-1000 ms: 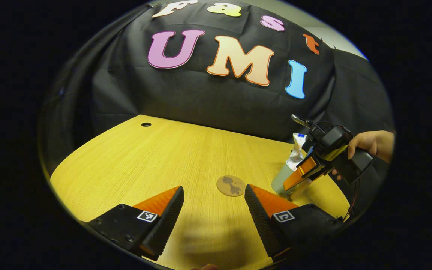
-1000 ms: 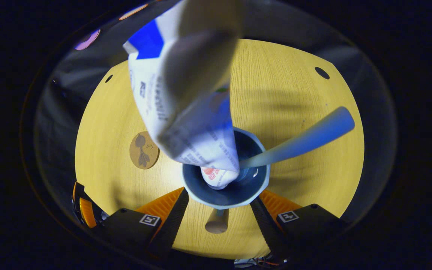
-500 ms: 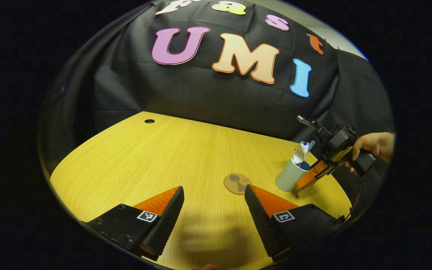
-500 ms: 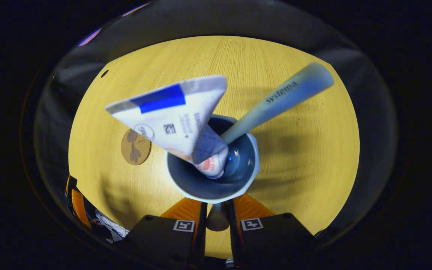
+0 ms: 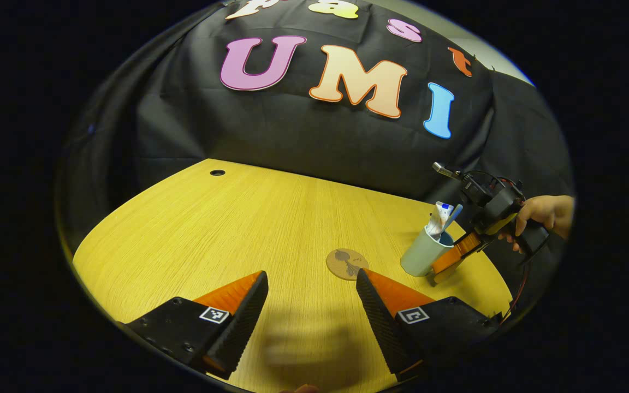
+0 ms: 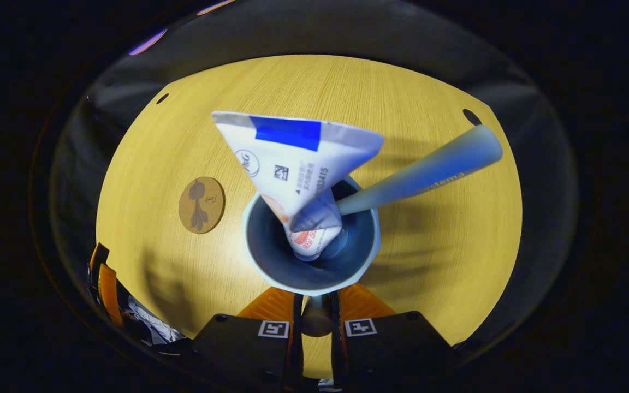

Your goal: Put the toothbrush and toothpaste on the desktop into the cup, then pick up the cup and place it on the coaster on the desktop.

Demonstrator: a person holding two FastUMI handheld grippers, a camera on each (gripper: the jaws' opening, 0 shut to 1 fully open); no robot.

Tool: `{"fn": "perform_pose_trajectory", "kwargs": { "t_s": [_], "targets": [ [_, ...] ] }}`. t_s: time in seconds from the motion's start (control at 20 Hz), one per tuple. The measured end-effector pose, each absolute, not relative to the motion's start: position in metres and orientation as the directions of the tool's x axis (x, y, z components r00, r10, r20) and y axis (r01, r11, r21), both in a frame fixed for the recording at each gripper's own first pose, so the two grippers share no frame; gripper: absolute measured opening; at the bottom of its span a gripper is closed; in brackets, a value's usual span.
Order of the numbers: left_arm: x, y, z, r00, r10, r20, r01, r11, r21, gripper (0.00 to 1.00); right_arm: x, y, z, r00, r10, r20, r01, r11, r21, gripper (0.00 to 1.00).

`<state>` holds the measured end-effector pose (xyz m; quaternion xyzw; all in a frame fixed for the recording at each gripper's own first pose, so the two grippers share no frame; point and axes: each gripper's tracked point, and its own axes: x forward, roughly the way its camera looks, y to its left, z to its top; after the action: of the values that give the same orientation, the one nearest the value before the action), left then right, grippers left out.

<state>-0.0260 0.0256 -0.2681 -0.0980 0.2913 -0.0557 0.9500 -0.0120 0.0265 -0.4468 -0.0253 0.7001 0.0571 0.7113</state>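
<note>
Right gripper (image 6: 316, 322): in the right gripper view its two orange fingers (image 6: 271, 305) are drawn close together, clenched on the handle (image 6: 316, 322) of the cup (image 6: 271, 273), which shows as a rounded nub in the narrow gap between them. The camera looks almost straight down into the cup's dark blue interior. In the left gripper view the same gripper (image 5: 459, 251) sits at the cup's far side, held by a hand (image 5: 544, 215) at the surface's right edge.

Cup (image 5: 421, 256): pale outside, standing on the wooden surface (image 5: 238, 229) near its right edge. Whether its base is touching the surface or slightly raised cannot be told.

Toothpaste (image 6: 298, 169): a white tube with a blue band, standing cap-down inside the cup, crimped end uppermost and well above the rim. In the left gripper view it shows as a white tip (image 5: 439, 217) over the rim.

Toothbrush (image 6: 429, 169): light blue handle, lower end inside the cup, leaning out over the rim away from the toothpaste.

Coaster (image 6: 201, 204): round, brown, with a dark plant motif, lying flat and bare on the surface, near the cup but apart from it. In the left gripper view the coaster (image 5: 347, 263) lies between the cup and the left gripper.

Left gripper (image 5: 312, 305): fingers (image 5: 238, 305) spread wide, released, holding nothing, above the near edge of the surface.
</note>
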Motion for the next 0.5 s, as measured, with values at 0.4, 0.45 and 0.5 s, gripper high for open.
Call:
{"fn": "perform_pose_trajectory", "kwargs": {
  "t_s": [0.4,0.45,0.5],
  "targets": [
    [-0.025,0.024,-0.267,0.823,-0.165,-0.544,0.051,0.975,-0.218,0.95,0.002,0.057,-0.428,0.062,0.112,-0.992,-0.137,0.985,0.103,0.18],
    [-0.024,0.025,-0.267,0.824,-0.164,-0.542,0.051,0.975,-0.217,0.95,0.002,0.062,-0.427,0.059,0.124,-0.991,-0.140,0.983,0.115,0.18],
    [-0.024,0.025,-0.266,0.825,-0.163,-0.541,0.051,0.975,-0.216,0.95,0.003,0.067,-0.426,0.061,0.130,-0.990,-0.148,0.982,0.120,0.18]
  ]
}}
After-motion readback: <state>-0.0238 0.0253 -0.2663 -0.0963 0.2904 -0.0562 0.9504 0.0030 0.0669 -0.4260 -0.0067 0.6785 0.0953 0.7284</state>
